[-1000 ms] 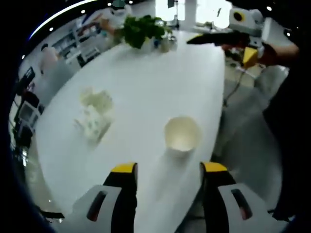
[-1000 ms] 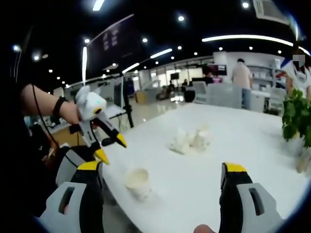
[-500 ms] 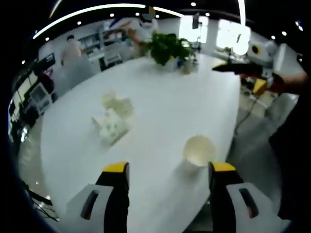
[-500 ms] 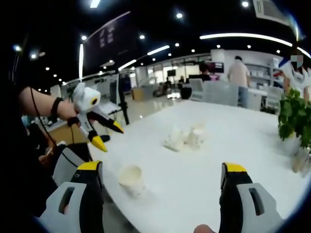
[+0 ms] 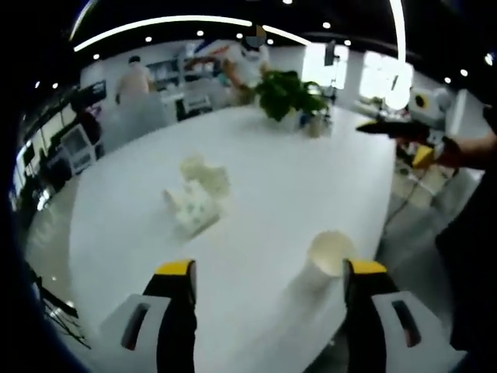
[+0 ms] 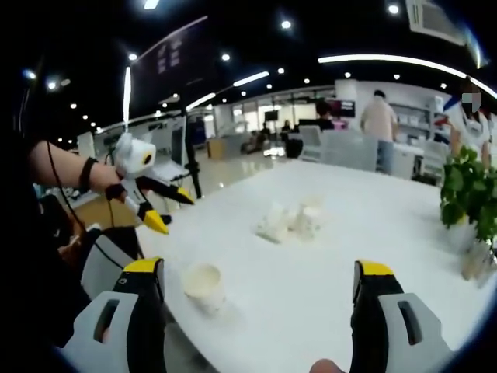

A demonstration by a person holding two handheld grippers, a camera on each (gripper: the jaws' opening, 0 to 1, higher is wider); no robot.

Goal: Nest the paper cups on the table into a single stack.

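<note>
A single white paper cup (image 5: 330,252) stands upright near the table's near edge, just inside my left gripper's right jaw. A cluster of several white paper cups (image 5: 198,194), some tipped over, lies farther in on the white table (image 5: 311,179). My left gripper (image 5: 269,268) is open and holds nothing. In the right gripper view the same lone cup (image 6: 204,286) sits ahead and to the left, and the cup cluster (image 6: 291,221) is at mid-table. My right gripper (image 6: 258,268) hangs open above the table. The left gripper (image 6: 171,210) hovers beyond the table edge at left.
A potted green plant (image 5: 289,93) stands at the table's far end, and the same plant (image 6: 470,194) is at the right. The right gripper (image 5: 388,140) is held off the table's right side. People and chairs stand beyond the table.
Both cameras have shifted a little; the lone cup now sits closer to my left gripper's right jaw. The cups on the table have not moved. Both grippers stay open.
</note>
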